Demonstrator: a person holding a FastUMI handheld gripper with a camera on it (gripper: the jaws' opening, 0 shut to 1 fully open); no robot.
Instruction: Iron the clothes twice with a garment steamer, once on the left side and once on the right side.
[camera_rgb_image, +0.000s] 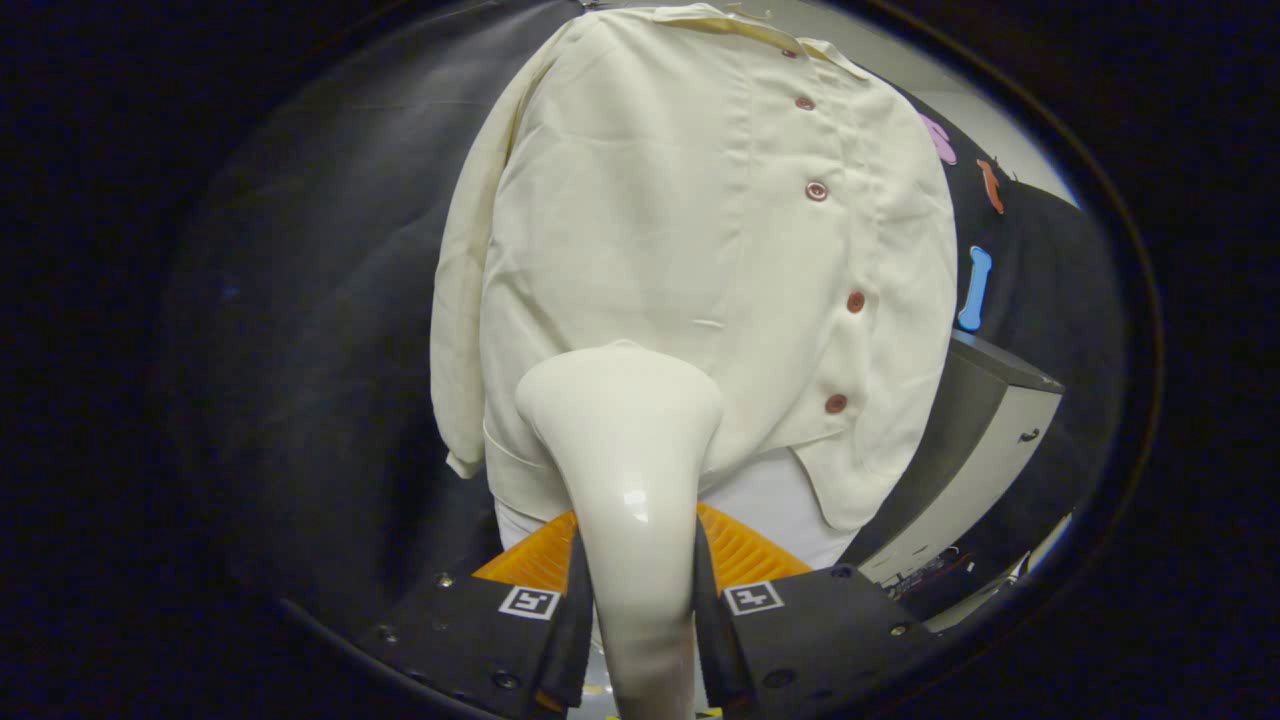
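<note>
The garment steamer (625, 450) stands between the gripper's two fingers (578, 600), its glossy cream handle rising from between them and widening into a broad rounded head. Both fingers press against the sides of the handle, one on each flank, so the gripper (640, 600) is closed around it and holding it. The steamer's head reaches up in front of the lower part of the shirt (700, 250); whether the head touches the cloth or sits just off it cannot be told.

The shirt is a cream button-front garment hanging upright just beyond the steamer, with its collar at the top. A row of reddish-brown buttons (817, 190) runs down its placket, off to the right of the steamer's head. The steamer's head faces the panel on the left of that button row, near the hem. One sleeve (460, 330) hangs down along the shirt's left edge, its cuff ending about level with the steamer's head. Below the hem, behind the steamer's handle, a paler white layer (770, 500) shows.

Behind the shirt hangs the booth's black cloth wall (320, 300). To the right of the shirt's lower corner stands a grey and white box-shaped unit (985, 440), partly covered by the shirt.
</note>
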